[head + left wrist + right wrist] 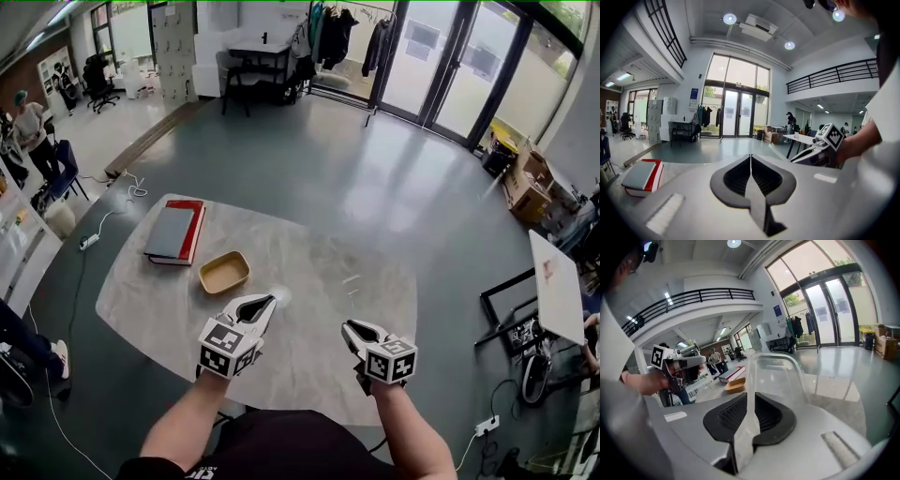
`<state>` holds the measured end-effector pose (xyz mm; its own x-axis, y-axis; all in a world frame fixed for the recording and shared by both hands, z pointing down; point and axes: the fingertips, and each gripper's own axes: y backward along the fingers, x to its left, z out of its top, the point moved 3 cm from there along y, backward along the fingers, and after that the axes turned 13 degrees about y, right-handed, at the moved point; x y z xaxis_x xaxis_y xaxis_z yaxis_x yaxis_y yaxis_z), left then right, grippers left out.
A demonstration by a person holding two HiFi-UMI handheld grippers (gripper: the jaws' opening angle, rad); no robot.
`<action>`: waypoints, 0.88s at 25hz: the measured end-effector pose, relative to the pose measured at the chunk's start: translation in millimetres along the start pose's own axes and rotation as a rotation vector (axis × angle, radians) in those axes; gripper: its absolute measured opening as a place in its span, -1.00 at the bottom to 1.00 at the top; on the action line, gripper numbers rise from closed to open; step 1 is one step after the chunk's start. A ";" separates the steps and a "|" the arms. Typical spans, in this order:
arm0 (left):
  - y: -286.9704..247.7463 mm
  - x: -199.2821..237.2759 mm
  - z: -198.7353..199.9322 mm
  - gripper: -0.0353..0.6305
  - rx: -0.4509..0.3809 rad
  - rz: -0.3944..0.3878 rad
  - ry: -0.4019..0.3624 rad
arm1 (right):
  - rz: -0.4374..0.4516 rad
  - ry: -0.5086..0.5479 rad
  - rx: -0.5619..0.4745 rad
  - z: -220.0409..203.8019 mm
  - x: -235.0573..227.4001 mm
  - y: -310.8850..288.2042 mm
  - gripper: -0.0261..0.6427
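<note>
The right gripper (749, 399) is clamping its jaws on the thin wall of a clear plastic container (780, 371), which is projecting forward from the jaws over the table (169, 300). Whether its base is touching the tabletop cannot be told. The left gripper (750, 158) is hovering alongside, jaws pressed together with nothing between them.

The wall is appearing thin and flexible, so even clamping pressure and a level wrist are advisable; twisting is risking buckling or slippage.

A tan tray (224, 272) and a red-edged book (175, 232) are lying beyond the left gripper, well apart from the container.
</note>
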<state>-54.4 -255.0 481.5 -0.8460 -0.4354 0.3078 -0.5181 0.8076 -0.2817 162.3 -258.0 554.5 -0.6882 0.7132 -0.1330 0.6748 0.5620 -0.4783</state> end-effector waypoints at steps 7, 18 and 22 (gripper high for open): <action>-10.4 -24.9 18.2 -0.87 -0.017 -0.018 -0.022 | -0.054 -0.018 -0.116 14.9 -25.4 58.0 -0.73; -15.3 -58.0 48.5 -0.87 -0.070 -0.063 -0.054 | -0.111 0.037 -0.285 48.9 -38.0 127.7 -0.73; -15.9 -55.7 60.4 -0.87 -0.084 -0.067 -0.072 | -0.127 0.059 -0.343 65.6 -41.3 137.3 -0.74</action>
<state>-6.6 -267.6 413.9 -0.8180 -0.5148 0.2566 -0.5643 0.8047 -0.1843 265.8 -237.8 437.4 -0.7622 0.6463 -0.0360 0.6422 0.7480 -0.1677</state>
